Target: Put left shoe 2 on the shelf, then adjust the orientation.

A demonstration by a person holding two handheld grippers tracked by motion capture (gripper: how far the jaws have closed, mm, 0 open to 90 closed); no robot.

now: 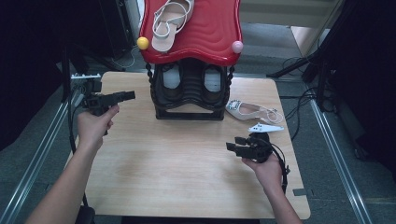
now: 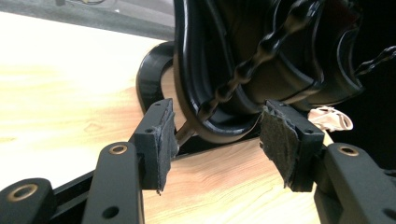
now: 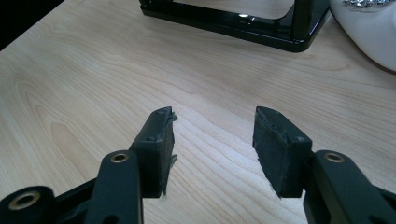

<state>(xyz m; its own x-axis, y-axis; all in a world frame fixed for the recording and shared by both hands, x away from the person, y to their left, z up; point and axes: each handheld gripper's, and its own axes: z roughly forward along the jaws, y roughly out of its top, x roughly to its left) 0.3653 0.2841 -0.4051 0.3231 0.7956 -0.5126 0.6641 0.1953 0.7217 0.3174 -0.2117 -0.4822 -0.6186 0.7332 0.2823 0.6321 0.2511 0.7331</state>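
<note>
Shoe rack (image 1: 189,91): black, two-tiered, red wavy top, standing at the far middle of the wooden surface (image 1: 187,172). From the high view, a strappy sandal (image 1: 170,21) on the red top, dark shoes inside the lower tier, a white embellished shoe (image 1: 252,111) lying on the surface just right of the rack's foot, a small white piece (image 1: 265,127) near it. Left gripper (image 1: 122,96) held level near the left edge, pointing at the rack's left side, close but apart. Right gripper (image 1: 233,144) low over the right part of the surface, near the white shoe, well apart from the rack. Likely step: approach, nothing gripped yet; the white shoe looks like the one left to be racked.

From the left gripper view, jaws spread wide around nothing, the left gripper (image 2: 217,135) aimed at the rack's (image 2: 243,60) lower rim and a beaded black post (image 2: 261,51). Little room there; a push forward would likely knock the frame.

From the right gripper view, jaws wide and empty, the right gripper (image 3: 214,149) over bare wood, the rack's base bar (image 3: 243,21) ahead, the white shoe (image 3: 369,32) at the upper right corner. Next move probably calls for a swing right toward that shoe, then a pinch on its side wall. Plenty of open wood in front; right edge of the surface close behind the shoe, so a careless nudge could slide it off.
</note>
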